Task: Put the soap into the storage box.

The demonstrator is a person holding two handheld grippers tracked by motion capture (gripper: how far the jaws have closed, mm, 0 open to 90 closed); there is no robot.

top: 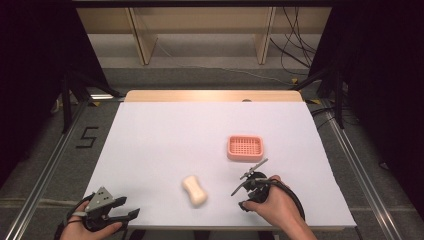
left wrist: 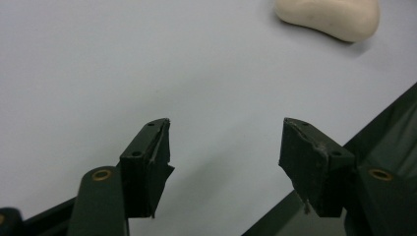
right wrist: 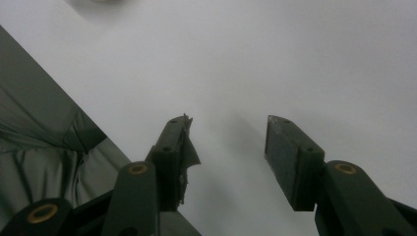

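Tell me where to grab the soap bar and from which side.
Grip the soap bar across its narrow waist, coming straight down from above. It lies flat on the white table, pinched in mid-length, so open jaws likely seat there. The right gripper looks slightly nearer.

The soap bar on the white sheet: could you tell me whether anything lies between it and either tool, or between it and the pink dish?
Nothing visible does. The soap bar lies alone on bare white sheet, between the open left tool and open right tool. The stretch up to the pink soap dish is also bare.
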